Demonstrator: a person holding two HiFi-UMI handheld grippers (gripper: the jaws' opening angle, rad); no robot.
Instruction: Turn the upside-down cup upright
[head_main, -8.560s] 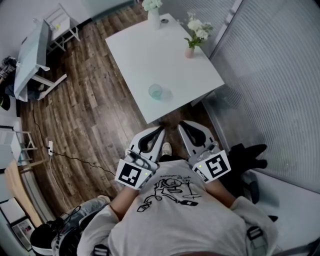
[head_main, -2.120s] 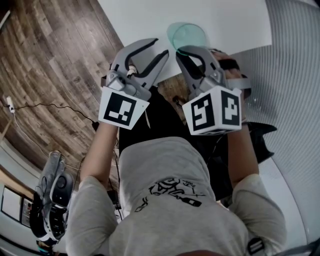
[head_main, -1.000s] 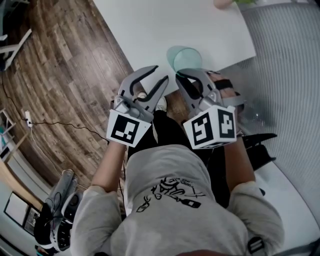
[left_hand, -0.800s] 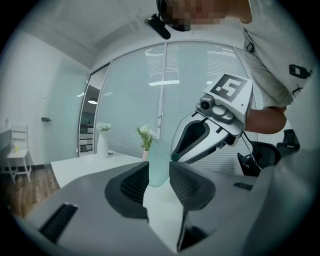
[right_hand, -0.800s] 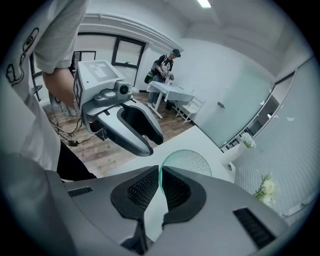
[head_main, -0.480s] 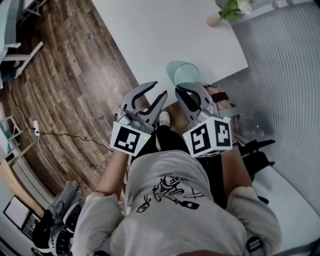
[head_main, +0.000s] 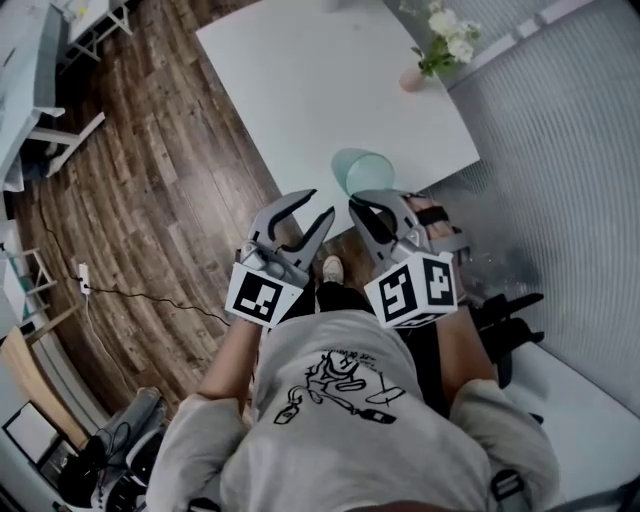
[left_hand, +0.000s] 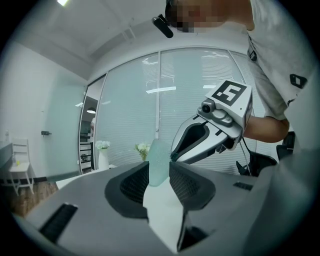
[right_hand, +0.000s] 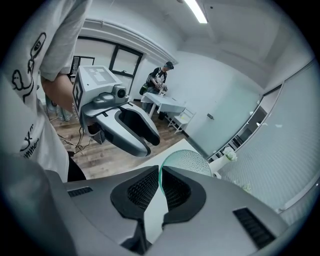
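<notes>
The cup (head_main: 365, 172) is pale teal and see-through. It hangs off the white table (head_main: 300, 90), above its near edge. My right gripper (head_main: 360, 203) is shut on the thin wall at its rim. In the right gripper view that wall runs between the pads, with the dotted cup (right_hand: 187, 160) beyond my right gripper (right_hand: 160, 175). My left gripper (head_main: 322, 203) stands open just left of the cup, not touching it. In the left gripper view the cup (left_hand: 160, 150) shows past the gap of my left gripper (left_hand: 159, 172). Which way the cup's mouth faces I cannot tell.
A small pink vase of flowers (head_main: 412, 75) stands at the table's far right corner. Ribbed glass partition (head_main: 560, 130) runs along the right. Wooden floor (head_main: 170, 200) with a cable lies left. A person (right_hand: 160, 75) stands at a far desk.
Both grippers have risen together away from the table. The cup has stayed pinched in the right one. The left jaws keep the same gap.
</notes>
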